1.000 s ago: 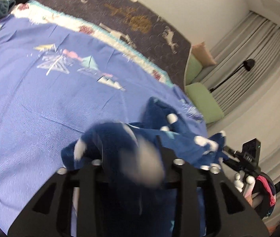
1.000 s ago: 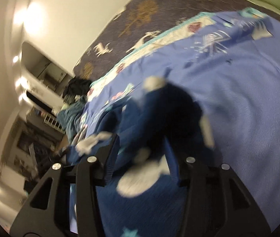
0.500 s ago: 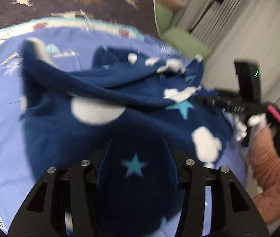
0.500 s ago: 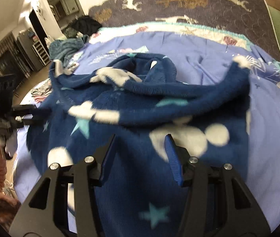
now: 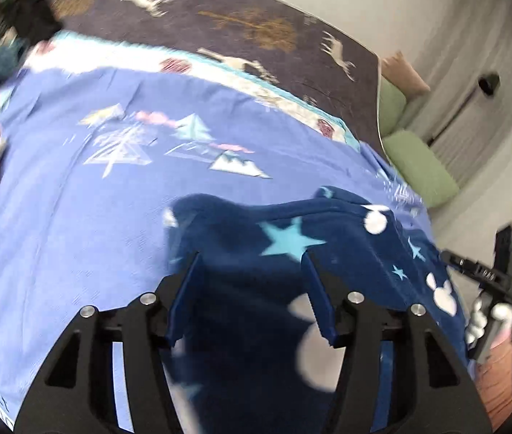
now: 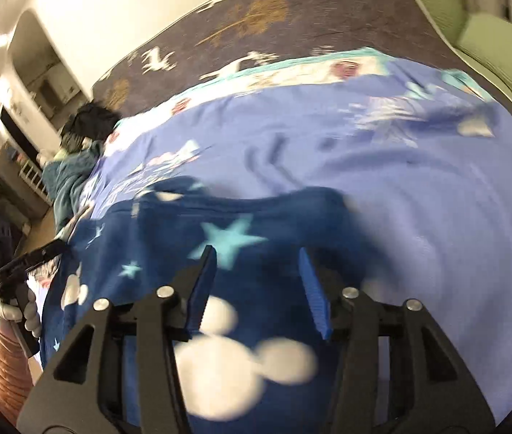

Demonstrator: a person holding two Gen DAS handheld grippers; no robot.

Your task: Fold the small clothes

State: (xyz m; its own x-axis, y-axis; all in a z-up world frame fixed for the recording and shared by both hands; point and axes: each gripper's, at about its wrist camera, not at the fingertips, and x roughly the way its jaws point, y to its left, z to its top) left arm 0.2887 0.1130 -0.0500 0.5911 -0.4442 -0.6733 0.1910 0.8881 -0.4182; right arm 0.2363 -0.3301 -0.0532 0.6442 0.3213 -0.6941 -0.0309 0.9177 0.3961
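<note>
Navy fleece garment with turquoise stars and white mouse-head shapes lies on the blue printed sheet, bunched at the near edge of the bed. Beyond its far hem the sheet runs bare up to the white patterned border and the dark deer-print blanket; plenty of open room that way. Right side of the bed drops off toward the green cushions; left edge carries a teal bundle and a black heap, well apart from the garment. Left gripper: jaws apart and they have just been opening; the fleece sits between and under the blue fingers, pads not seen pressing on it. Right gripper: jaws apart at a middling gap, fleece spread beneath and between its fingers, no visible pinch either. In the left wrist view the right gripper shows at the far right edge, beside the garment's right end, with a white-gloved hand and a peach sleeve behind it; in the right wrist view the left gripper shows at the garment's left end. Both views are motion-blurred. The garment's near part is cut off by the gripper bodies and frame bottom, so its outline, which end is which, and any fold layers cannot be made out.
</note>
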